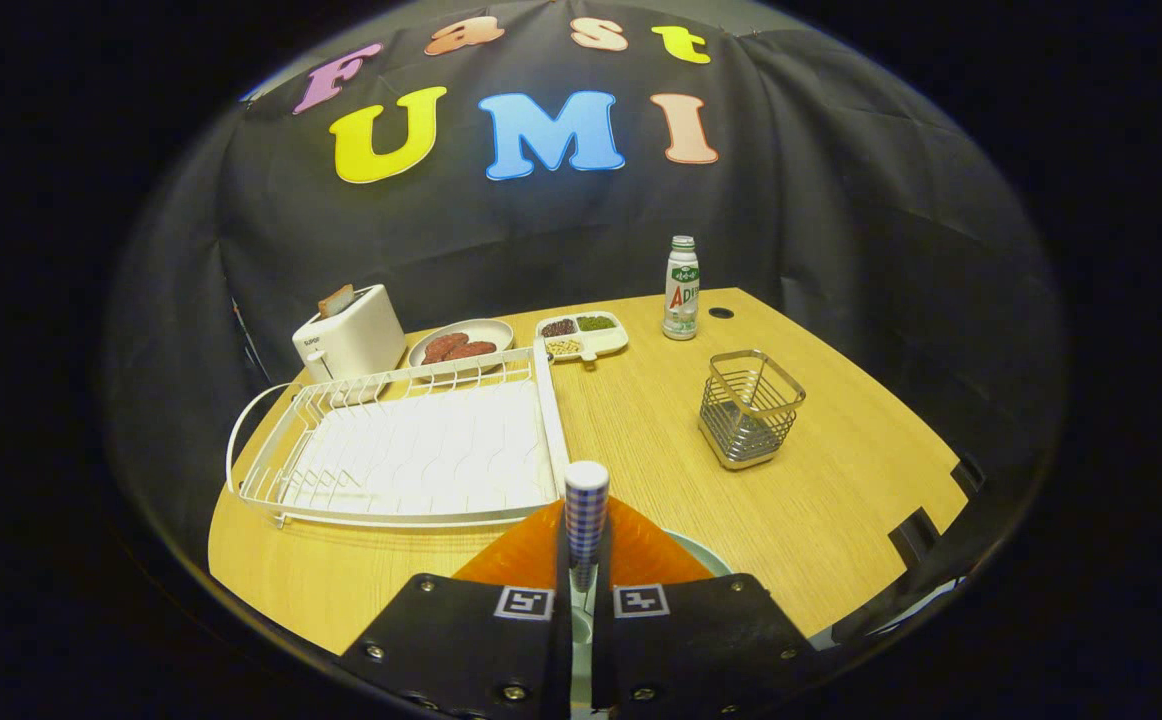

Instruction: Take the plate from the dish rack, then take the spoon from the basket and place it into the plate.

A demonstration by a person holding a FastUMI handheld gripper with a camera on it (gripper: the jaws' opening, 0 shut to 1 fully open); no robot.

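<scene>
Gripping the checked spoon (586, 520) by its handle, the gripper (582, 590) is holding it upright, both fingers pressing its sides. The plate (711, 558) is lying just under the fingers, out of the dish rack (411, 450), its rim peeking beside them; the spoon's bowl end is hidden, so contact with the plate cannot be told. To finish well, lowering gently and tilting the handle flat before releasing is likely advisable. The emptied basket (749, 408) is standing beyond on the wooden table (841, 520), with a toaster (349, 335), food dishes and a bottle (681, 288) ranging before the black cloth wall.
</scene>
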